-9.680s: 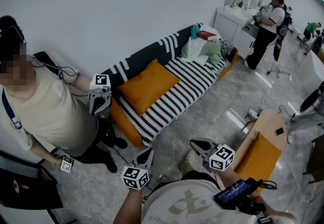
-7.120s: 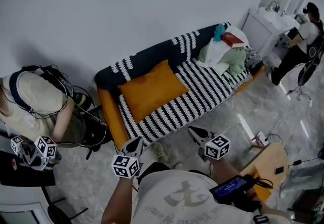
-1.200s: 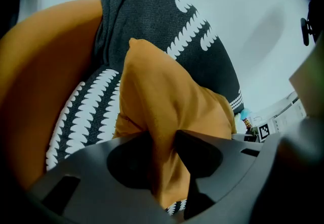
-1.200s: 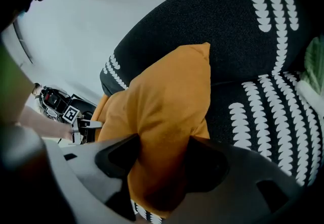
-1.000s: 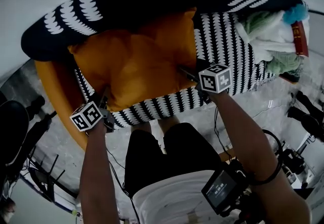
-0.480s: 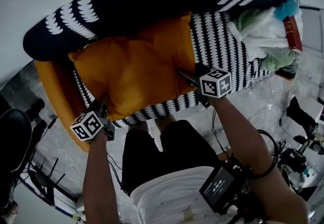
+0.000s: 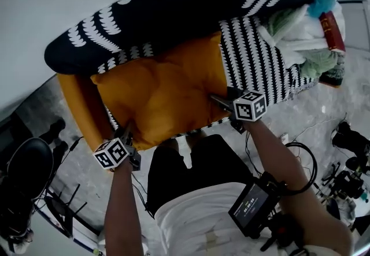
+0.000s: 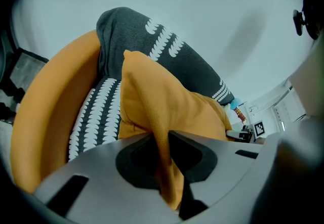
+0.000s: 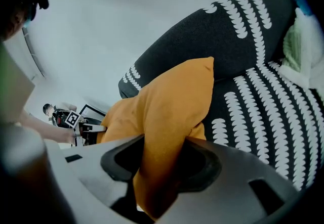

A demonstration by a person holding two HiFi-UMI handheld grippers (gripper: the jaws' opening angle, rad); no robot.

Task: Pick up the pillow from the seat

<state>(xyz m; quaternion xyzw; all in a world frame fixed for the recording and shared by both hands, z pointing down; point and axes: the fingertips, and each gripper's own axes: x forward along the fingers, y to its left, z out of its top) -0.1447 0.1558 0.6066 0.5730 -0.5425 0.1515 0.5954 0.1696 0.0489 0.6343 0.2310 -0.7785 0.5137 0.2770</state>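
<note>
The left hand-held gripper (image 7: 128, 132) is closing on the orange pillow's (image 7: 165, 90) edge. The right hand-held gripper (image 7: 218, 100) clamps the opposite edge, with the sofa backrest (image 7: 173, 15) just beyond.

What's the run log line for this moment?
left gripper: jaws closing on pillow | right gripper: shut on pillow | pillow: at sofa seat

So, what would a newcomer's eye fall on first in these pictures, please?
The big orange pillow on the black-and-white patterned sofa. The left gripper, its jaws closing on a fold of fabric, and the right gripper pinch its near corners. A heap of clothes sits at the sofa's right end.
</note>
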